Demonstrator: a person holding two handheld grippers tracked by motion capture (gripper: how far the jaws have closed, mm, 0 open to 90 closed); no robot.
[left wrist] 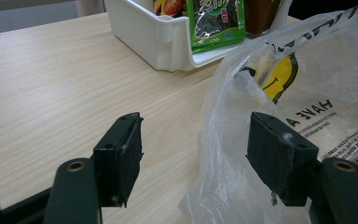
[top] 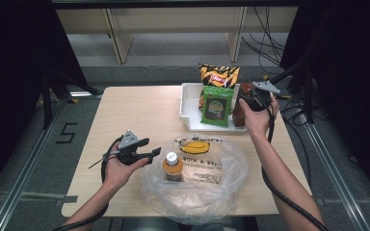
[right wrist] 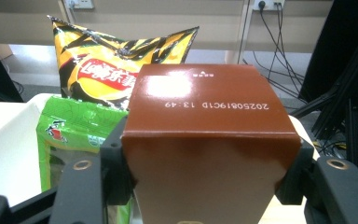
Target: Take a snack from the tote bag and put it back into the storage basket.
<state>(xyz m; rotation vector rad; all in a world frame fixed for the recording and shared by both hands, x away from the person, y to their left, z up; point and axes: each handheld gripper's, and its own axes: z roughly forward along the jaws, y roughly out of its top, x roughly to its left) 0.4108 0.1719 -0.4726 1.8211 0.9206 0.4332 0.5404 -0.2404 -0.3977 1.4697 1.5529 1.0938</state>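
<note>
My right gripper [top: 244, 100] [right wrist: 208, 140] is shut on a brown carton [top: 238, 118] [right wrist: 205, 102], its pads pressing on both sides. The carton stands upright at the right end of a white tray [top: 189, 103] [left wrist: 154, 32]. My left gripper [top: 153, 148] [left wrist: 195, 123] hovers open at the left rim of a clear plastic bag [top: 207, 183] [left wrist: 317, 84]. A fold of the bag's rim lies between the jaws, close to the right pad [left wrist: 272, 144], and is not pinched. An orange-juice bottle [top: 172, 167] with a white cap stands upright inside the bag.
A green snack packet [top: 217, 107] [left wrist: 216, 21] [right wrist: 74, 126] and a yellow-black chips bag [top: 218, 74] [right wrist: 107, 60] stand in the tray, left of the carton and behind it. Bare wooden tabletop [top: 135, 110] stretches left of the tray. Cables hang off the table's right side.
</note>
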